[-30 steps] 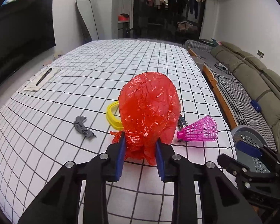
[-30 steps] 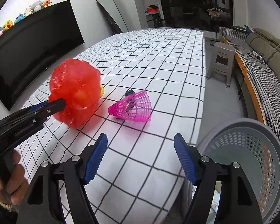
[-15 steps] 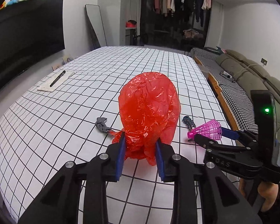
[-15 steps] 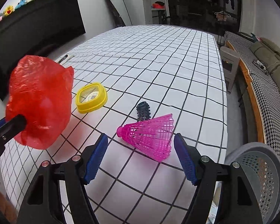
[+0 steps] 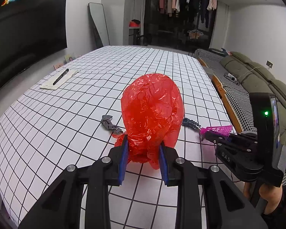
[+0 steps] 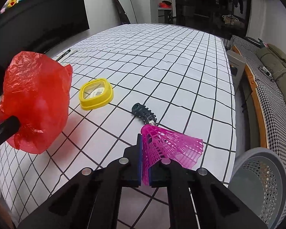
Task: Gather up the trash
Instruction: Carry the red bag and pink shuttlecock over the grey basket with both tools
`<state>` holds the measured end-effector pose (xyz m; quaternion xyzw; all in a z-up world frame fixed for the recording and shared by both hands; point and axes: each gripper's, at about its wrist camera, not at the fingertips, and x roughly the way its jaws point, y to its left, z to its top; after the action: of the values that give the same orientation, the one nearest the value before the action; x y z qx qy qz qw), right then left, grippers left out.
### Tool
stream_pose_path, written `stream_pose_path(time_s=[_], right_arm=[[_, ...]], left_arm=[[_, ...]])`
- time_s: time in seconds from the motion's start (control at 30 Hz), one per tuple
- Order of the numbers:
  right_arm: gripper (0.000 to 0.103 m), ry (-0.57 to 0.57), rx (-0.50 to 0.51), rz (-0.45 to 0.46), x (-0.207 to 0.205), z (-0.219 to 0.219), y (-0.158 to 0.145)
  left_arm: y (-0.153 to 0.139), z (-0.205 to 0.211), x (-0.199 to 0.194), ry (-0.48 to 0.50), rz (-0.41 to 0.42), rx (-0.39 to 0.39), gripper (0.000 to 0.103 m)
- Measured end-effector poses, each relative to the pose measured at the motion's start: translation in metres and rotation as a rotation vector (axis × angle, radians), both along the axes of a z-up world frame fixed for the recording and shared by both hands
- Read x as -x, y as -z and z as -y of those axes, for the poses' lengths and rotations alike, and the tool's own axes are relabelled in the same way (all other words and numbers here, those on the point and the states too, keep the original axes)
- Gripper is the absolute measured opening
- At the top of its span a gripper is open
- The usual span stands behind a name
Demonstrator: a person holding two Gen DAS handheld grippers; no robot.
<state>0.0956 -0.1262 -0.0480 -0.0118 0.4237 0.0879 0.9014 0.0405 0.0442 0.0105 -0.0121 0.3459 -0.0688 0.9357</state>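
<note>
Two pieces of trash are in hand and none shows in the bin yet, as far as its visible part tells. Going left to right: the left gripper (image 5: pixel 144 153) is clamped on the gathered neck of the red bag (image 5: pixel 152 112), which balloons up at twelve o'clock from its fingers, above the table (image 5: pixel 66 114). A grey scrap (image 5: pixel 108 123) lies at about ten o'clock from the bag's neck; in the right wrist view a yellow case (image 6: pixel 96 93) and a dark knobbed piece (image 6: pixel 145 115) also lie loose. These look like what is left to collect.

The right gripper (image 6: pixel 145 164) has just been closing and now pinches the pink shuttlecock (image 6: pixel 169 148) flat through its skirt, the open end fanning out toward three o'clock. The bin (image 6: pixel 261 187) stands off the table edge at about four o'clock from that grip, near. Both grippers point forward and down over the table; the right one shows in the left wrist view at three o'clock, a hand beneath it.
</note>
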Motion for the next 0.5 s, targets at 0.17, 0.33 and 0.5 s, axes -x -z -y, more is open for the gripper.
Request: stream_pose_path(time_s=[0.17, 0.33, 0.5], right_arm=[[0.005, 0.002, -0.023, 0.024, 0.016, 0.005, -0.012], [0.005, 0.025, -0.043, 0.037, 0.037, 0.015, -0.020], [0.005, 0.078, -0.078, 0.032, 0.061, 0.036, -0.021]], left_arm=[[-0.002, 0.003, 0.006, 0.014, 0.007, 0.006, 0.029], [-0.005, 0.014, 0.015, 0.050, 0.016, 0.007, 0.029], [-0.007, 0.032, 0.027, 0.104, 0.023, 0.013, 0.029]])
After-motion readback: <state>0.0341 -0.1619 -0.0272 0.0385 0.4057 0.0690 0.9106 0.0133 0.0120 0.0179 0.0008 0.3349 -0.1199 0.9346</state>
